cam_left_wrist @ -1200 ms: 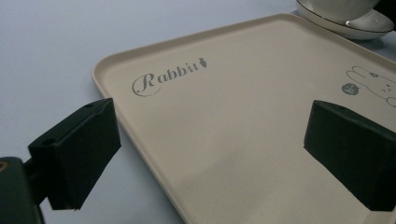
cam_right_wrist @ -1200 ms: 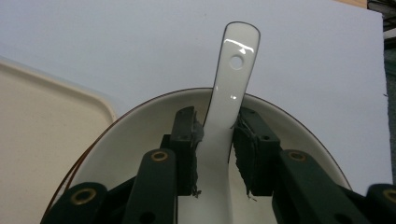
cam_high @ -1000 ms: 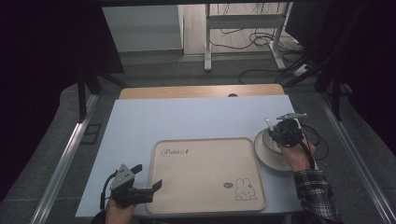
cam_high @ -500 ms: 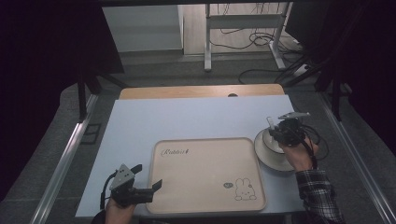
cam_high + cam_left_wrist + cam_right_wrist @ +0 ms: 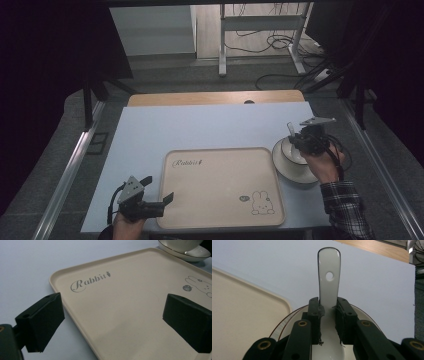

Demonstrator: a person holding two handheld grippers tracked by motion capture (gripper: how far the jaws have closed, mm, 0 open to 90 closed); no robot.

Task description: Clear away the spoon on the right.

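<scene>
My right gripper [image 5: 329,312] is shut on the handle of a white ceramic spoon [image 5: 329,277], which has a hole near its end and points away from me. The spoon's bowl end lies in a white bowl [image 5: 291,151] that stands on a white plate [image 5: 295,174] at the table's right. Right of the beige tray's near left corner, my left gripper [image 5: 159,188] hovers low and open over the beige rabbit tray [image 5: 220,185]. Between its jaws [image 5: 117,315] is just the bare tray [image 5: 120,290].
The tray lies at the front middle of the pale blue table [image 5: 200,130], just left of the plate. A wooden strip [image 5: 215,97] runs along the table's far edge. Cables and a desk frame [image 5: 260,30] are on the floor beyond.
</scene>
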